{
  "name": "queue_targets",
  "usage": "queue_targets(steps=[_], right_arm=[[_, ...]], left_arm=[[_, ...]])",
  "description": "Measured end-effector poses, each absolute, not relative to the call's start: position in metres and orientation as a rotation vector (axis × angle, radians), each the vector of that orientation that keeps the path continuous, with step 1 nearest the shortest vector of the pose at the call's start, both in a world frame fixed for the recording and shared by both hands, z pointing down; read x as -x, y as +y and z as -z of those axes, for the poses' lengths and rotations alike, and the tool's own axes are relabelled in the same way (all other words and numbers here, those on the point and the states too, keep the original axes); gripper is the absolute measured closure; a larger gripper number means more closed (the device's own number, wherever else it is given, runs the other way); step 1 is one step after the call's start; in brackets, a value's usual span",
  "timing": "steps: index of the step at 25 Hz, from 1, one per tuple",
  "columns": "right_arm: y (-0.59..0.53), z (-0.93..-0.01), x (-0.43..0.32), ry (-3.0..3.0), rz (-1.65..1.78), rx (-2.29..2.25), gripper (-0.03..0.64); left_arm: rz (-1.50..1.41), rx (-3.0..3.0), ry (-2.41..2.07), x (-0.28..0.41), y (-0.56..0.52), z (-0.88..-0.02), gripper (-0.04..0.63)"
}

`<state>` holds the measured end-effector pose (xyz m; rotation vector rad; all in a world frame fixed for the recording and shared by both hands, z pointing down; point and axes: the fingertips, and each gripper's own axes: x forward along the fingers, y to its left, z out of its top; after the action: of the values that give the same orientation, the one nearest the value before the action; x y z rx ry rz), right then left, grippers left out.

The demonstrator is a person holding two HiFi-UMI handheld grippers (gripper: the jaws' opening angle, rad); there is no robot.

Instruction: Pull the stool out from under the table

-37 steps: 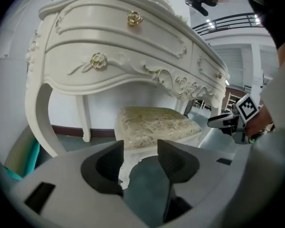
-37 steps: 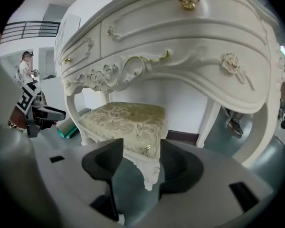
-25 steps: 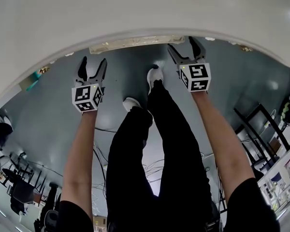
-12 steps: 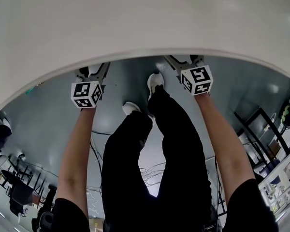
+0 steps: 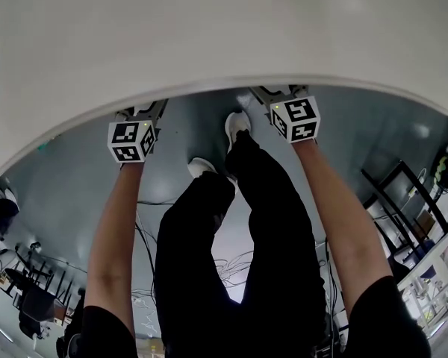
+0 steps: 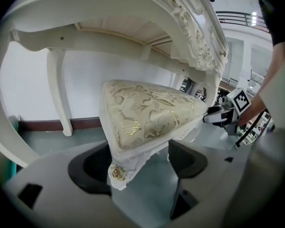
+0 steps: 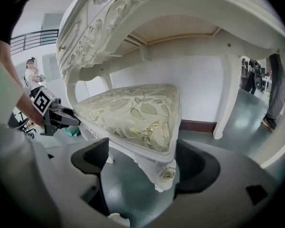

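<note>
**Reaching in for the stool:** we hold the left gripper (image 6: 138, 160) and the right gripper (image 7: 143, 161) low under the edge of the ornate white table (image 5: 209, 36). Each is lined up on one front corner of the upholstered stool (image 6: 147, 113). The stool stands tucked beneath the table's carved apron, its gold-patterned seat facing us.

Both claws are spread wide, their jaws having just been opening. A corner of the seat frame, marked by a gilt rosette (image 6: 116, 173), sits between each pair, yet no pad presses on it.

We judge this to be the approach before the grasp, with the stool not yet drawn out. The next move calls for easing each gripper forward around its corner and closing on the frame rather than the cushion. Both should then pull back evenly across the grey floor (image 7: 128, 194) so the stool comes out straight.
</note>
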<state>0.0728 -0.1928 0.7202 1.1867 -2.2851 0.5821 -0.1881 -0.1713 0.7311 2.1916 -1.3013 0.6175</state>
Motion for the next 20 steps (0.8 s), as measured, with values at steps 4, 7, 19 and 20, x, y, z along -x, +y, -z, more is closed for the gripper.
queue_targets(steps=[4,7,19,20], right_arm=[[-0.191,-0.720,-0.076,-2.268,-0.616,-1.183,0.187],[-0.189,-0.720,-0.079,-2.257,-0.634,-1.175,0.188],[-0.148,-0.727,-0.077,-2.218,-0.754,-1.159,0.189],[-0.143,-0.727,-0.077,-2.216,-0.760,-1.160,0.189]], left_arm=[[-0.631,-2.172,-1.306,0.186,-0.170,-0.730,0.225],[-0.651,-2.160,-1.298,0.186,-0.167,-0.730,0.227],[-0.752,-2.044,-1.255,0.186,-0.122,-0.741,0.227],[-0.763,-2.034,-1.247,0.186,-0.117,-0.741,0.227]])
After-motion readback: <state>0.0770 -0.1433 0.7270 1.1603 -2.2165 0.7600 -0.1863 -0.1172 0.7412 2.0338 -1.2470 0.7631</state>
